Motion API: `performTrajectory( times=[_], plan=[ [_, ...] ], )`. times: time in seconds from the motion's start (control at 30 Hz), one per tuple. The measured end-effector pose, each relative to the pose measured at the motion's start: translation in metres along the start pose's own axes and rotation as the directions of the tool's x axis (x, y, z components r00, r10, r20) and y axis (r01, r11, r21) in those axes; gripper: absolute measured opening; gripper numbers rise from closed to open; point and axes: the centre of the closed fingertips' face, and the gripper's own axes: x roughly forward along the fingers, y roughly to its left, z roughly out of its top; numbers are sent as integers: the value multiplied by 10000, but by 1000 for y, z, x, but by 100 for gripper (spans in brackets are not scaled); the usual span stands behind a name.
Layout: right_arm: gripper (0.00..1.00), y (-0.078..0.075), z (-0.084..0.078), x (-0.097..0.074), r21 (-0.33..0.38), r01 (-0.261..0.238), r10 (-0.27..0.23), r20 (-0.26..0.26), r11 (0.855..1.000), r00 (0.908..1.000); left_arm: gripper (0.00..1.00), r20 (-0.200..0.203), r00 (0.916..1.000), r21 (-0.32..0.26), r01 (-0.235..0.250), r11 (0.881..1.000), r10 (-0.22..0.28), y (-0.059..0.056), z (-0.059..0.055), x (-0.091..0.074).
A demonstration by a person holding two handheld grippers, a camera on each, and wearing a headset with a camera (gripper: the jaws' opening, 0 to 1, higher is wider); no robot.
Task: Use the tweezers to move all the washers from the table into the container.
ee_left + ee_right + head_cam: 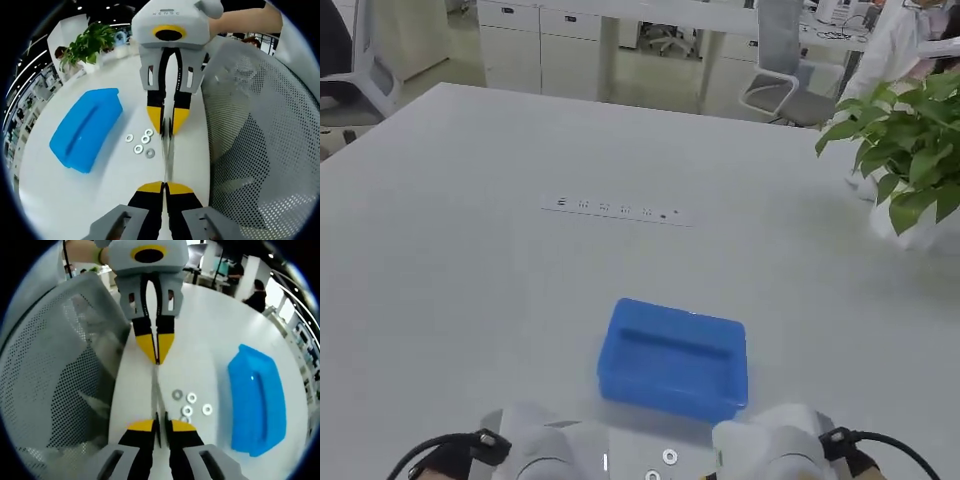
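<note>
Your left gripper (165,185) is closed tight on one end of the tweezers (168,150). Your right gripper (157,424) faces it, clamped almost shut on the other end. The washers (138,148) lie on the table (100,192), between the tweezers and the blue container (85,130).

Bright even light, faint shadows, fisheye warping toward the edges.
</note>
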Motion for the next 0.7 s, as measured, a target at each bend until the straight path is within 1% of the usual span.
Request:
performTrajectory(
  times=[0.13, 0.17, 0.23, 0.37, 0.4, 0.6, 0.7],
  plan=[
    [8, 2, 1, 0, 47, 89, -89, 110, 9999, 9999, 0, 418, 9991, 126, -16, 9999, 11, -1, 14, -16],
    [8, 2, 1, 0, -10, 138, -137, 134, 9999, 9998, 0, 459, 9989, 147, -14, 9999, 8, -2, 16, -17],
    [7, 3, 2, -1, -12, 182, -182, 203, 9998, 9996, 0, 626, 9980, 246, -51, 9997, 35, -3, 25, -26],
    [7, 3, 7, -2, 40, 276, -277, 420, 9996, 9987, 0, 864, 9962, 471, -144, 9988, 103, -4, 37, -36],
    [7, 2, 8, -2, 48, 310, -312, 473, 9995, 9984, 0, 957, 9952, 570, -237, 9981, 182, -4, 41, -39],
    [7, -1, 21, -2, 363, 583, -620, 1106, 9976, 9919, 0, 1149, 9929, 888, -396, 9953, 293, -3, 57, -55],
    [7, -5, 28, 0, 489, 773, -834, 1385, 9958, 9868, 0, 1142, 9930, 996, -419, 9941, 304, -3, 61, -60]
  ],
)
